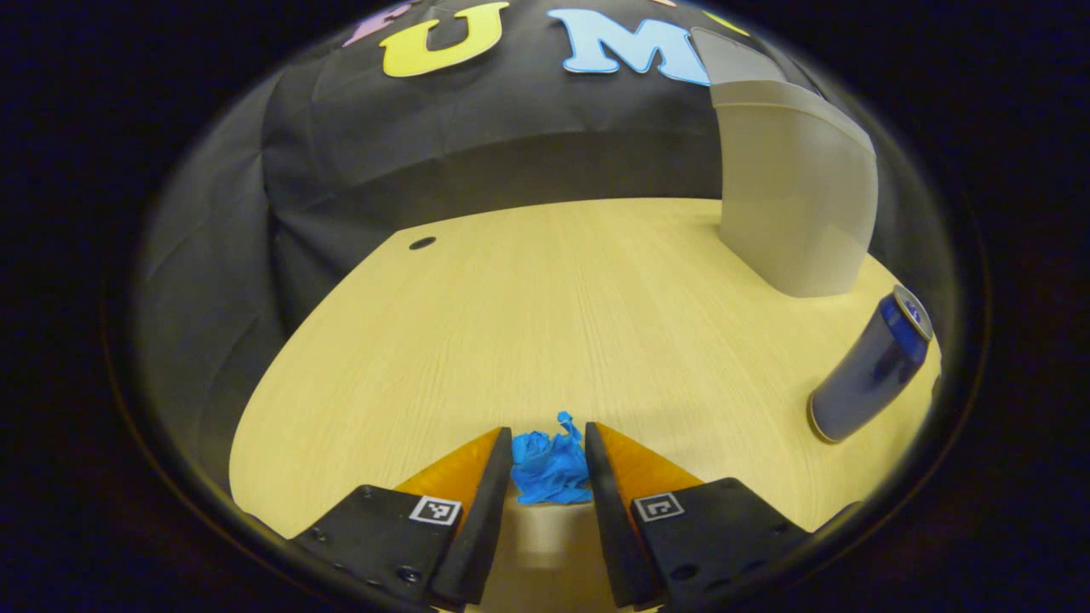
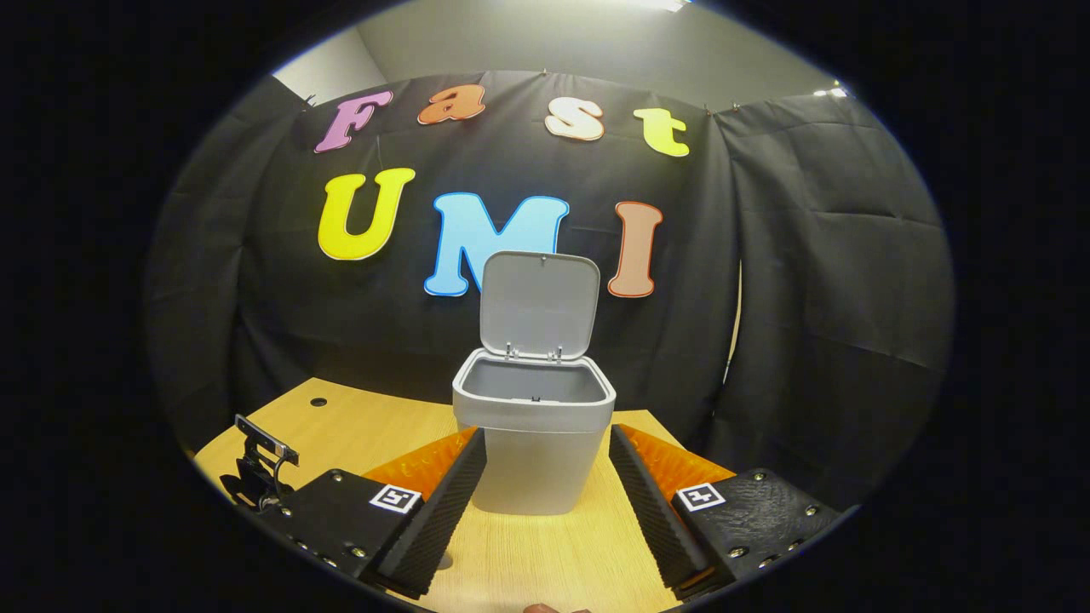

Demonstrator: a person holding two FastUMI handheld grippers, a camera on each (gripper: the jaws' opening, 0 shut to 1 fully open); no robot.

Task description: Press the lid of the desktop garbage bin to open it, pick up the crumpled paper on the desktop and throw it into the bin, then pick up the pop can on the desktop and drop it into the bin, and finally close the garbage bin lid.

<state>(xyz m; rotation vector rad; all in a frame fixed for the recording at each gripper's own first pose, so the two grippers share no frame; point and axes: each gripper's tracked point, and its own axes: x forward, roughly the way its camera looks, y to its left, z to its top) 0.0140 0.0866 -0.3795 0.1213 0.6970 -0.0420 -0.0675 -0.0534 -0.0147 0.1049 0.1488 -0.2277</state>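
In the left gripper view a blue crumpled paper [image 1: 552, 468] sits between my left gripper's [image 1: 547, 431] fingertips, both of which press against its sides just over the table. A blue pop can [image 1: 869, 368] stands at the right, with the grey bin [image 1: 796, 196] beyond it. In the right gripper view the grey bin [image 2: 534, 426] stands ahead with its lid [image 2: 539, 305] swung up and its inside showing. My right gripper [image 2: 546, 434] is open, short of the bin, with nothing between its fingers. The left gripper [image 2: 260, 464] shows low at the left.
The pale wooden table [image 1: 545, 298] has a small round hole [image 1: 421, 243] near its far left corner. Black cloth closes off the booth behind and beside the table. The table's right edge lies just past the bin [image 2: 664, 426].
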